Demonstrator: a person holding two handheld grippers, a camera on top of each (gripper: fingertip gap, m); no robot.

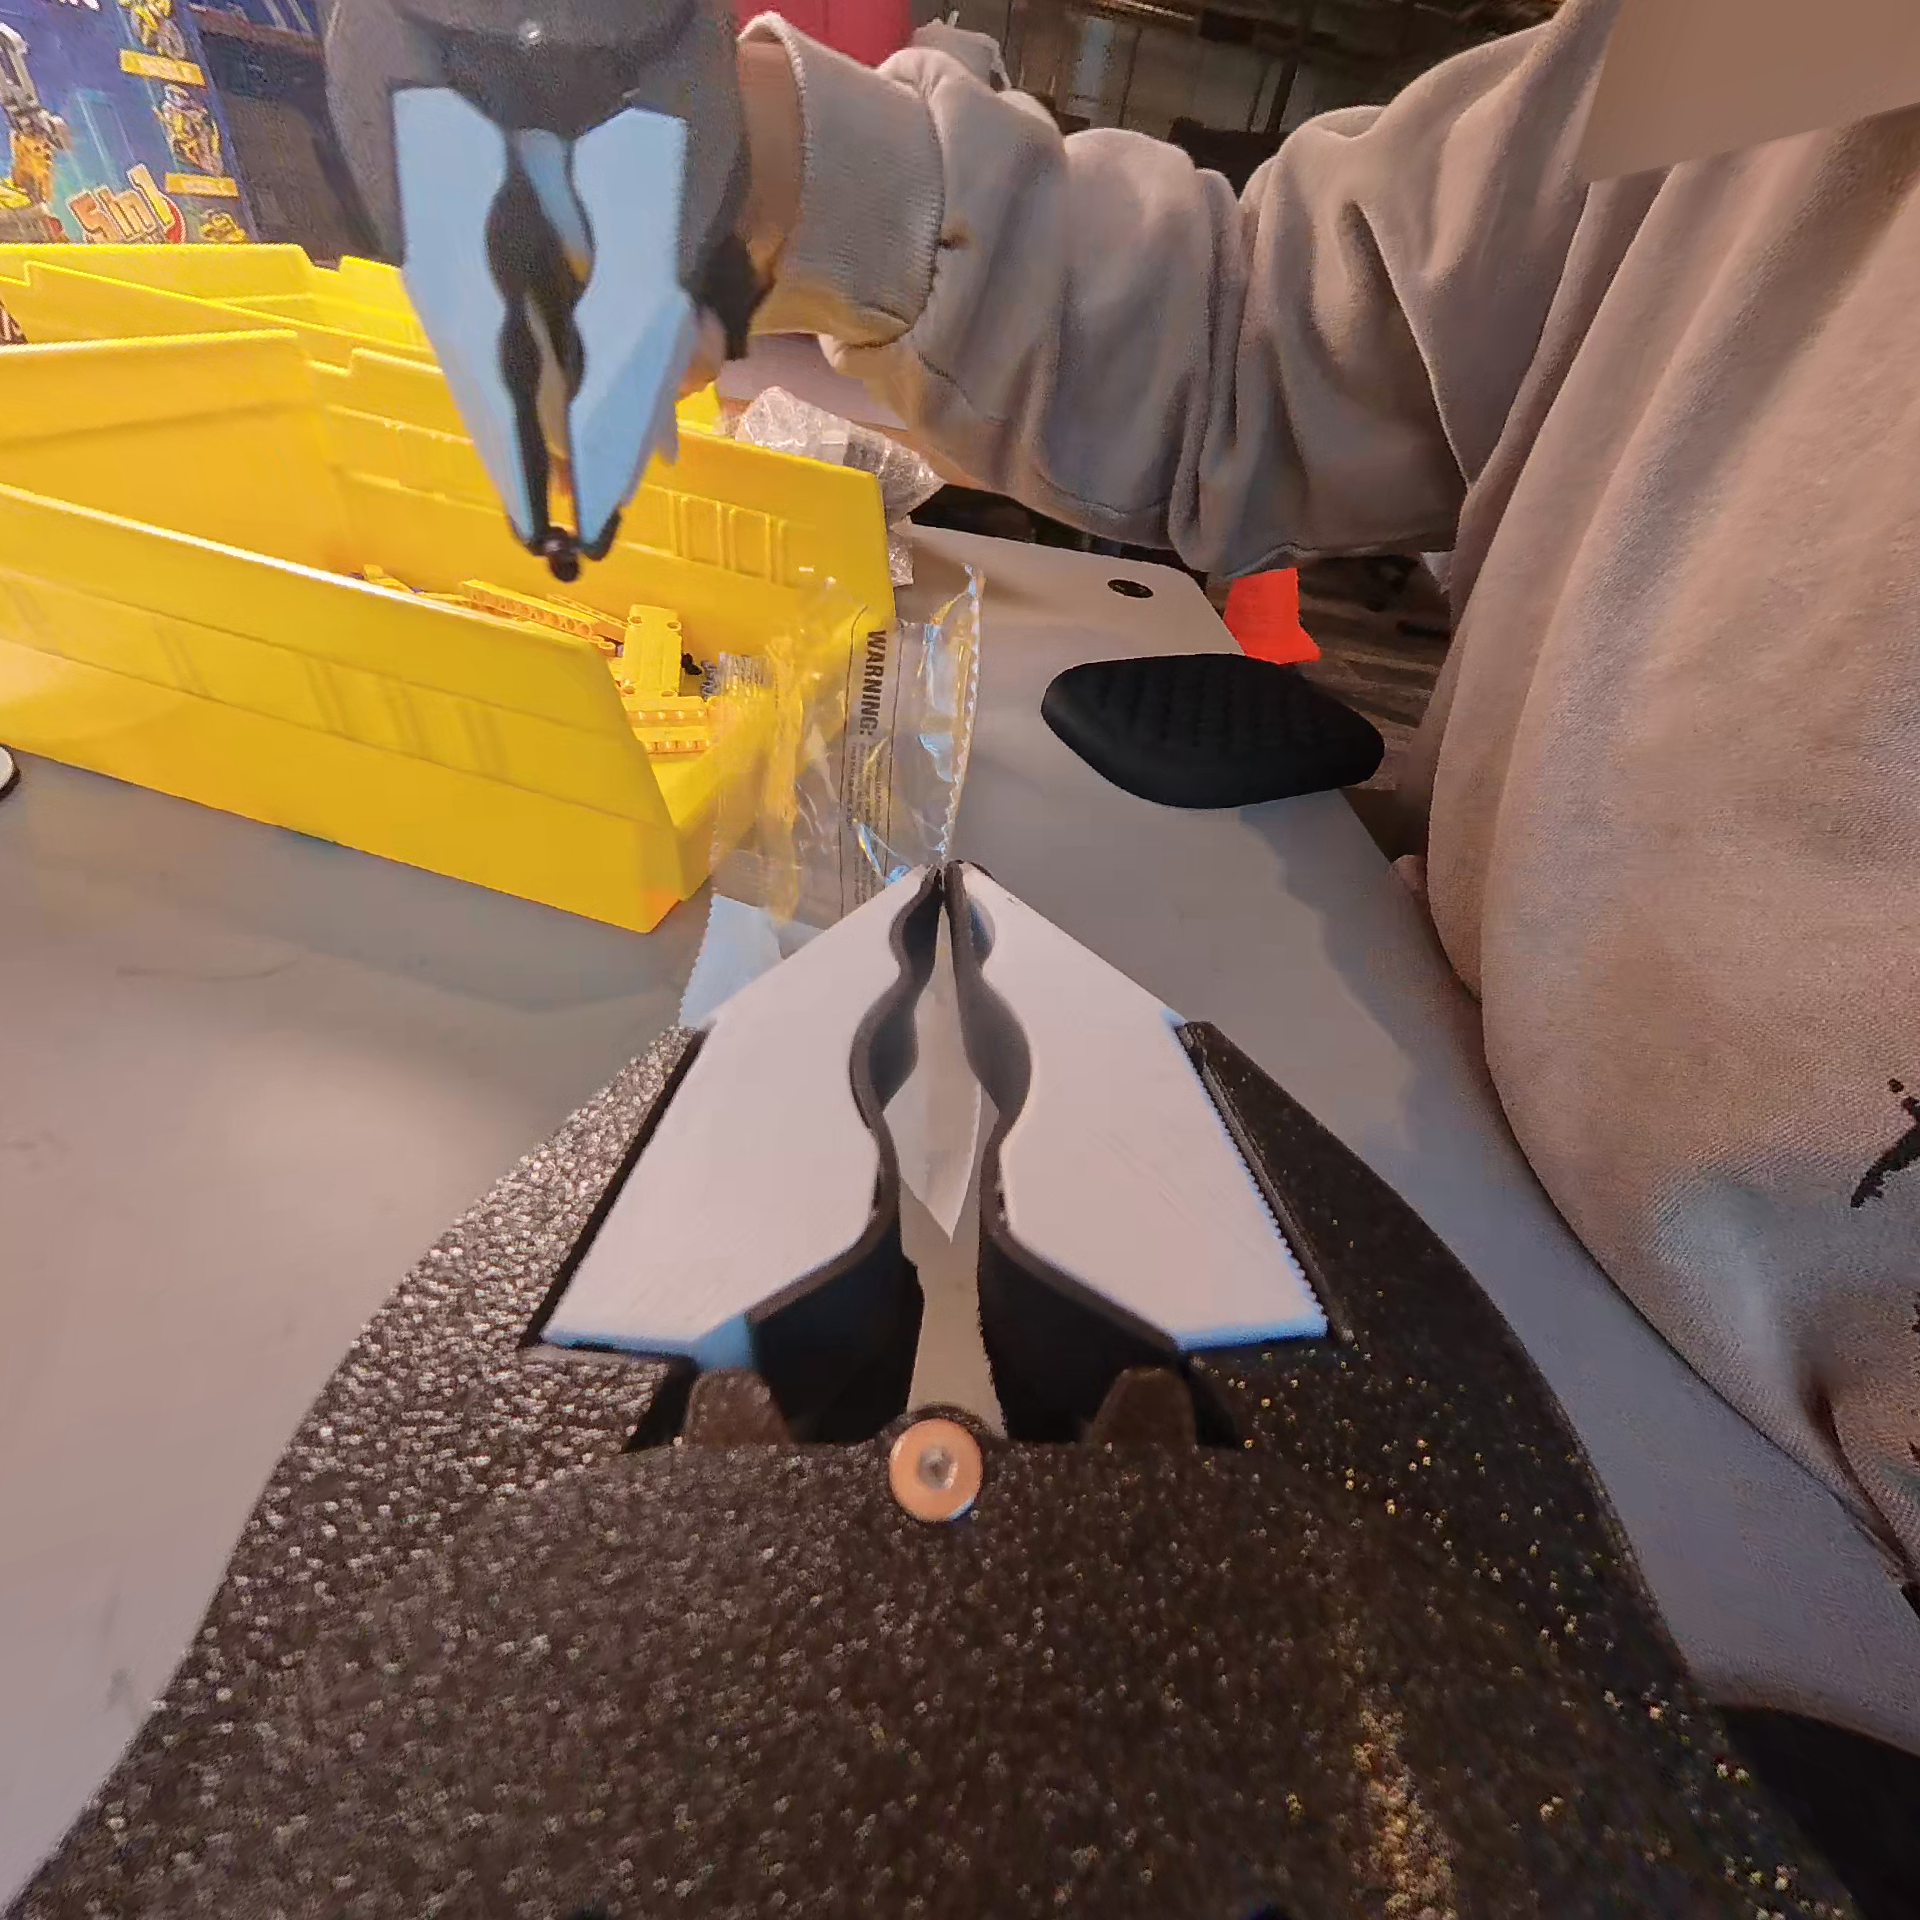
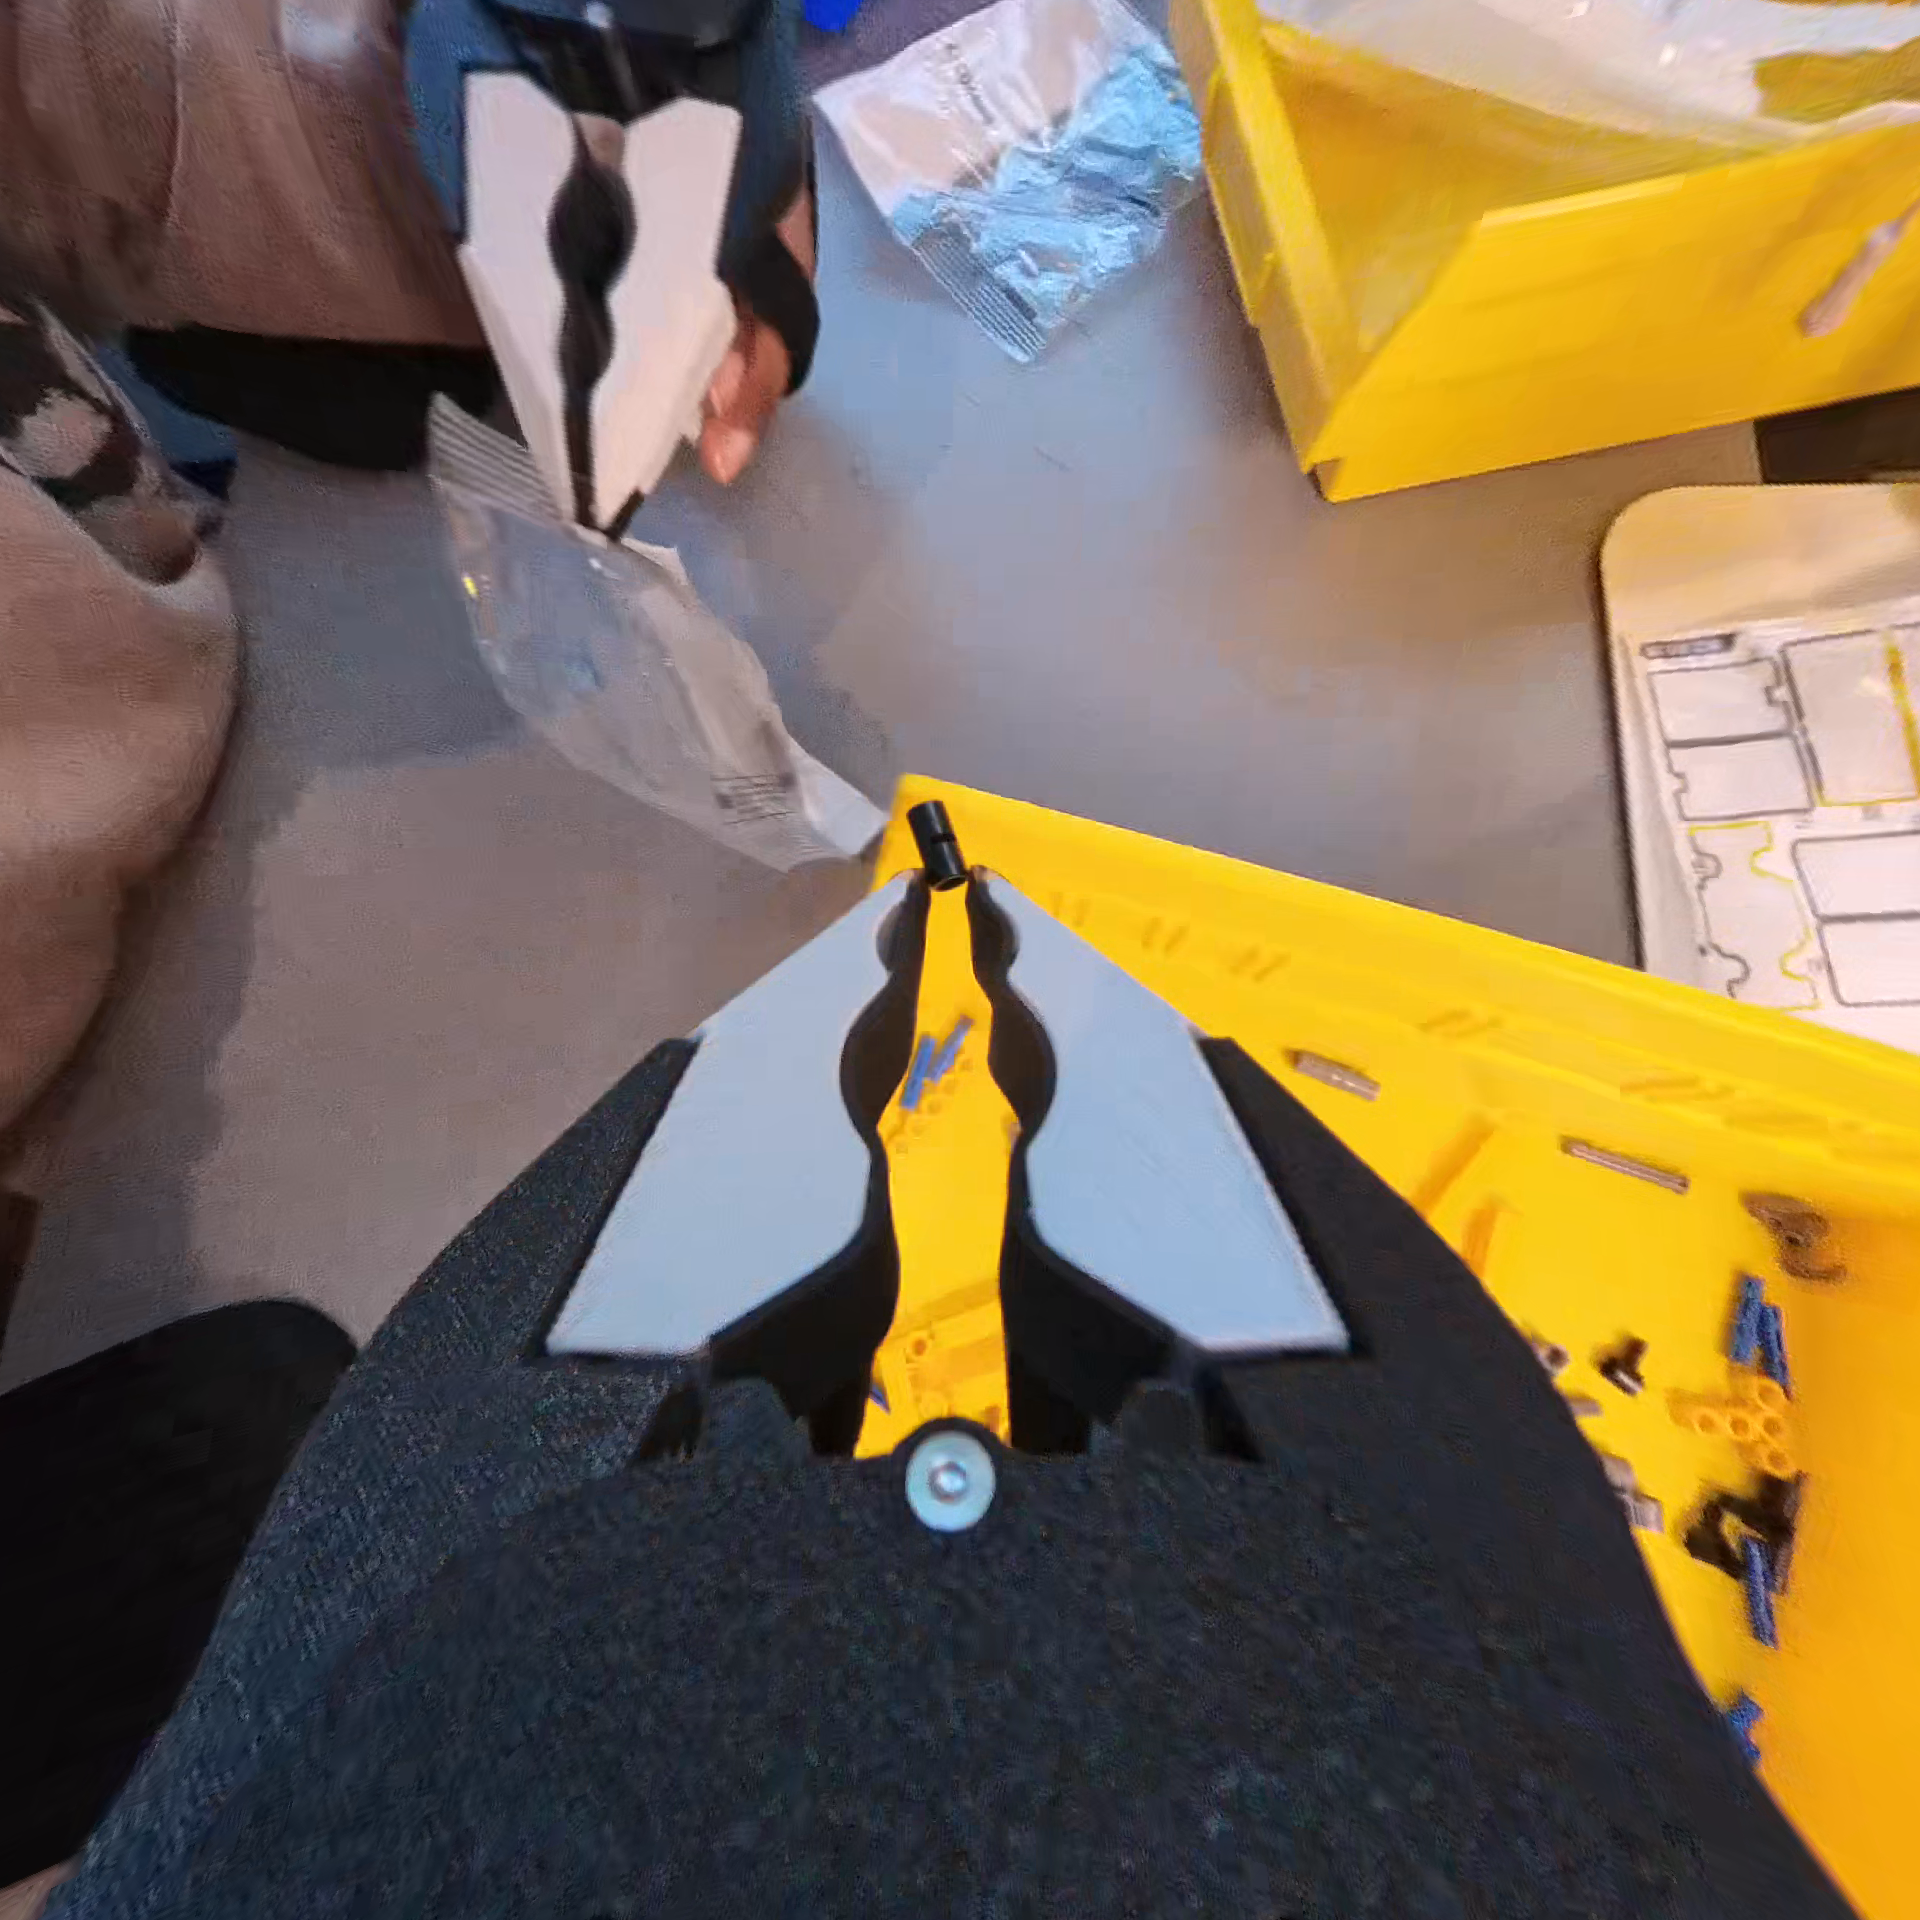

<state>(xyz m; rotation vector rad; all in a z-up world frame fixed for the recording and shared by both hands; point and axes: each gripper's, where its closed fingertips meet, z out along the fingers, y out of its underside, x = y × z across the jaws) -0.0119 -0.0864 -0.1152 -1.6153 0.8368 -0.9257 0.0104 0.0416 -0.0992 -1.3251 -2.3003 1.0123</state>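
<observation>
The left gripper [image 1: 943, 873] has its jaws pinched tight on the edge of a clear plastic bag [image 1: 883, 748]. The bag looks empty and hangs from the tips, just beside the open end of a yellow tray [image 1: 312, 665]. In the right wrist view the same bag [image 2: 644, 686] droops down from the left gripper [image 2: 597, 520] toward the grey tabletop [image 2: 1143, 623].

The right gripper [image 2: 943, 878] has its jaws almost closed on a small black peg [image 2: 935, 847]. The peg sticks up and out from the tips. It is held over the near corner of the yellow tray [image 2: 1351, 997]. In the left wrist view the right gripper [image 1: 561, 540] points down over the tray, with the black peg [image 1: 563, 556] at its tips.

Inside the tray lie little parts: yellow beams [image 1: 644, 644], blue pins [image 2: 1756, 1340] and black bits [image 2: 1735, 1527]. They are blurry, so their shapes are hard to tell.

A second bag with pale blue pieces [image 2: 1029, 187] lies on the tabletop farther off. A yellow box [image 2: 1558, 312] stands near it, with more clear plastic on top. A white sheet with drawn outlines [image 2: 1787, 748] lies beside the tray. A black ribbed pad [image 1: 1210, 727] lies on the tabletop near the person in a beige top [image 1: 1662, 727].
</observation>
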